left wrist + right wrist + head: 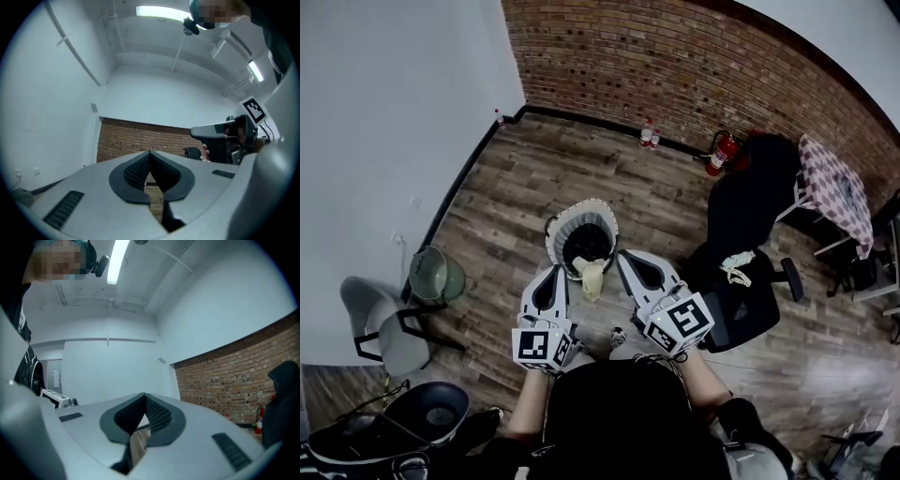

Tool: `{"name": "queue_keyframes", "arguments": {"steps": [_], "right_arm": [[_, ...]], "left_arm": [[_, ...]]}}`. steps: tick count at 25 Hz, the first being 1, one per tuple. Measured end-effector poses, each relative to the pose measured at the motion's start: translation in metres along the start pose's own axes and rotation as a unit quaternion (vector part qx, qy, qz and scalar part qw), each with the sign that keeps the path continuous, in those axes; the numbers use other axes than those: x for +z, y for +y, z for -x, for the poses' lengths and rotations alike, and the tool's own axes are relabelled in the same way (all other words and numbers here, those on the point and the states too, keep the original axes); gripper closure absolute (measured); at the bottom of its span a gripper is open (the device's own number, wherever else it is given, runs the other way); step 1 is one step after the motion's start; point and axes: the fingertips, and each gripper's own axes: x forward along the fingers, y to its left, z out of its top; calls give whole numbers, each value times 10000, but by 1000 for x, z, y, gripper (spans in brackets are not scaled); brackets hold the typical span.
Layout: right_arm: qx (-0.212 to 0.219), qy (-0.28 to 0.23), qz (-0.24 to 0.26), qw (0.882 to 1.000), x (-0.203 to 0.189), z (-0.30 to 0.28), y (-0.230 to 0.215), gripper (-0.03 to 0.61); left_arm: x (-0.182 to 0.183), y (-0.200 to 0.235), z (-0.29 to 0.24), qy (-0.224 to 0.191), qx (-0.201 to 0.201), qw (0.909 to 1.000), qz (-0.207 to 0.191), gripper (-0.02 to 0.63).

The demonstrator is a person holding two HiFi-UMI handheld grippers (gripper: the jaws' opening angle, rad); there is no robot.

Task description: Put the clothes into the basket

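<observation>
The laundry basket (580, 222), white-rimmed with a dark inside, stands on the wood floor just beyond both grippers. A pale yellow cloth (593, 278) hangs at its near rim, between the two grippers; I cannot tell whether it rests on the rim. My left gripper (556, 270) is held level at the basket's near left, its jaws shut with nothing between them (150, 153). My right gripper (622, 254) is level at the near right, also shut and holding nothing (144, 395). Both gripper views look across the room at walls and ceiling.
A black office chair (746, 298) with a white cloth (737, 265) on it stands to the right. A green bucket (436, 274) and a grey chair (386, 330) are at the left. A fire extinguisher (719, 153) and bottles (647, 133) stand by the brick wall.
</observation>
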Motion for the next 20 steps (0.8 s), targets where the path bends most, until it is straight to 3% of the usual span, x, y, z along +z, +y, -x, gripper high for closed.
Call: {"name": "queue_keyframes", "arguments": {"steps": [10, 20], "right_arm": [[310, -29, -265, 9992, 12, -9, 24, 569], [178, 67, -272, 9994, -3, -19, 22, 571]], "left_arm": [[18, -15, 2, -52, -246, 9988, -418, 601], [12, -4, 0, 9, -185, 9992, -354, 601]]}}
